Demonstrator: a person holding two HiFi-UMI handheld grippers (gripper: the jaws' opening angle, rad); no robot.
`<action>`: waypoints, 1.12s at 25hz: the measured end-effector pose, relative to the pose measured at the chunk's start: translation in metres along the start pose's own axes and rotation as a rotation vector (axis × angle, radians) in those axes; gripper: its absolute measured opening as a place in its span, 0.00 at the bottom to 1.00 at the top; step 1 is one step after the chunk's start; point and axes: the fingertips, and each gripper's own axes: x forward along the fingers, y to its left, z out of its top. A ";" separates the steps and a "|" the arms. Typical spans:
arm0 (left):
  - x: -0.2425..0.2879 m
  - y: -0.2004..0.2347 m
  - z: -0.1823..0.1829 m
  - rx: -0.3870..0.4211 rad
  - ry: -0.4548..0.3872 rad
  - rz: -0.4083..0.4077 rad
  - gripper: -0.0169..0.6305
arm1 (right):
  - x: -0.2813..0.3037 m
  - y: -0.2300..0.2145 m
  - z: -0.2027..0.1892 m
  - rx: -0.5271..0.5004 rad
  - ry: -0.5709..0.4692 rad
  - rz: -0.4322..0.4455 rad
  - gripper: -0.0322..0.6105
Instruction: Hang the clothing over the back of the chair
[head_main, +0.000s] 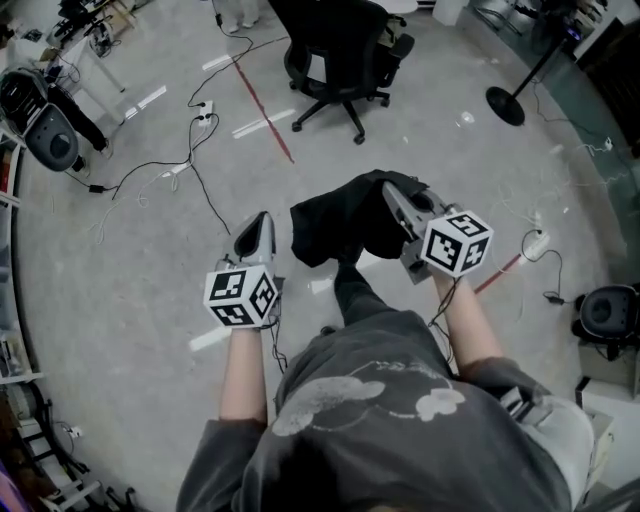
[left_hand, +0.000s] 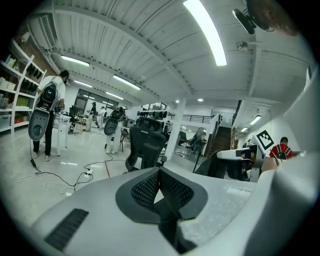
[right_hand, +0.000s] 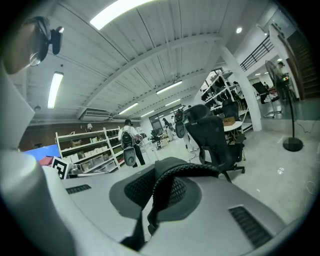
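- Head view looked steeply down on a person in a grey printed top (head_main: 380, 420), standing on a glossy grey floor (head_main: 130, 250) with both forearms stretched forward.
- The right hand-held gripper (head_main: 392, 196) was clamped shut on a crumpled black fabric garment (head_main: 335, 225). The garment hung bunched in the air in front of the person, between the two tools and nearer the right one.
- Right gripper view confirmed the grip. A dark, textured edge of the garment (right_hand: 182, 172) arched out from between the closed jaws and trailed down past them.
- The left hand-held gripper (head_main: 264, 221) hovered just beside the garment's left edge, apart from it.
- Left gripper view showed its mesh pads (left_hand: 145, 187) meeting at the tips with nothing between them. It seemed fully closed, though a sliver of light showed lower down.
- A black wheeled office chair (head_main: 340, 50) stood farther ahead on the floor, well apart from the garment and with nothing draped on its back.
- Black cables with a white power strip (head_main: 205, 108) ran across the floor to the left of the chair, with a red tape line (head_main: 265, 110) between them and it.
- A black round-based floor stand (head_main: 505, 105) stood to the right.
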 end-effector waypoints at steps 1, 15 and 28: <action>0.006 0.003 0.002 0.005 0.001 0.003 0.03 | 0.008 -0.004 0.000 0.000 0.002 0.004 0.04; 0.186 0.039 0.094 0.090 -0.007 0.033 0.03 | 0.128 -0.134 0.108 0.029 -0.074 0.046 0.05; 0.349 0.030 0.153 0.130 -0.046 -0.010 0.03 | 0.181 -0.262 0.184 0.017 -0.124 -0.011 0.05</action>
